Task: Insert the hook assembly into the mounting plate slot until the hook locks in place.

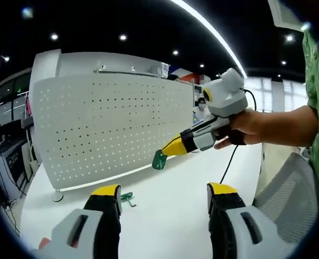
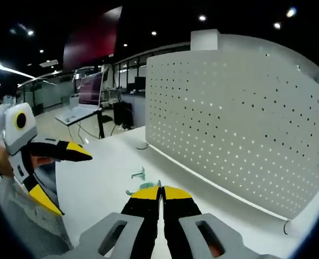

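Ahead of us stands the perforated mounting plate [image 1: 110, 127], no hook in it yet. Our right hand-held gripper [image 1: 169, 149] clamps a green hook [image 1: 159, 159] just before it; left hand-held gripper [image 1: 163, 197] gapes empty above a spare hook [image 1: 128, 198].

white table [image 1: 164, 210] | perforated panel [image 1: 105, 127] upright on it | 1 green hook [image 1: 128, 198] lying loose nr panel

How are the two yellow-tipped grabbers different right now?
The left gripper has its jaws spread wide apart with nothing between them; the right gripper has its jaws pressed together on a green hook. The left gripper hangs over the white table near a second green hook lying there; the right gripper points at the perforated white board. Both have yellow tips on black jaws.
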Available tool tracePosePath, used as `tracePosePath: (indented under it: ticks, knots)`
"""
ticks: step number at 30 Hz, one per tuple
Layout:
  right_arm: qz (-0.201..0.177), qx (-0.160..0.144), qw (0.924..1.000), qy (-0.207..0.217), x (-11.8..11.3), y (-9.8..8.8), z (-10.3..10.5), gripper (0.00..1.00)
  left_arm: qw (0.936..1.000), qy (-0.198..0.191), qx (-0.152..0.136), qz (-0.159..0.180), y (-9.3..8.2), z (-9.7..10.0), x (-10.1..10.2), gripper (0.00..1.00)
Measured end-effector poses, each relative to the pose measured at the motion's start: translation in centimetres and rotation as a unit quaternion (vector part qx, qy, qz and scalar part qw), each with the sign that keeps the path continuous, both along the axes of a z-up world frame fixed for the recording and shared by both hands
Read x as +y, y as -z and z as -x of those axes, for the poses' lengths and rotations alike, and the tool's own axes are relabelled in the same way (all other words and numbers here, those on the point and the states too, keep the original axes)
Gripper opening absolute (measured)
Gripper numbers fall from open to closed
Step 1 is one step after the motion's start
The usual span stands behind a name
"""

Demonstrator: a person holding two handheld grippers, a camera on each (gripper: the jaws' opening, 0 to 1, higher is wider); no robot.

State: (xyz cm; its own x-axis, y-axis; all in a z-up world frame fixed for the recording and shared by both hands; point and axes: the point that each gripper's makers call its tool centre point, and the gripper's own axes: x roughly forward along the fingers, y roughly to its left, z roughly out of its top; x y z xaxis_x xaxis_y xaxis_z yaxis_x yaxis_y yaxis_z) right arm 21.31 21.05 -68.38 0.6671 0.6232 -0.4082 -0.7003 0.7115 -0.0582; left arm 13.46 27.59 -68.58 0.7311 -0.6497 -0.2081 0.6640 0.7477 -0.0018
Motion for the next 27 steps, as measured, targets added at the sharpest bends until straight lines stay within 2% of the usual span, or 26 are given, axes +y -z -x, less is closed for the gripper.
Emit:
tracePosePath:
  ticks: [3, 7, 17, 27]
  knots:
    - [-0.002, 0.0, 1.0, -0.006, 0.4, -0.7, 0.6, 0.0, 1.0, 0.001, -0.008, 0.001, -0.5, 0.1, -0.3, 0.66]
    - [0.004, -0.007, 0.9998, -0.016, 0.8, -1.5, 1.3, 0.0, 0.9995, -0.003, -0.027, -0.017, -1.1, -0.1, -0.4, 0.65]
    - [0.008, -0.017, 0.9994, -0.028, 1.4, -3.1, 2.5, 0.0, 0.9976, 0.005, -0.067, -0.018, -3.6, -0.4, -1.5, 0.61]
    - [0.001, -0.025, 0.999, -0.036, 2.1, -4.9, 3.4, 0.0, 0.9951, 0.009, -0.096, -0.024, -5.0, -0.9, -2.5, 0.52]
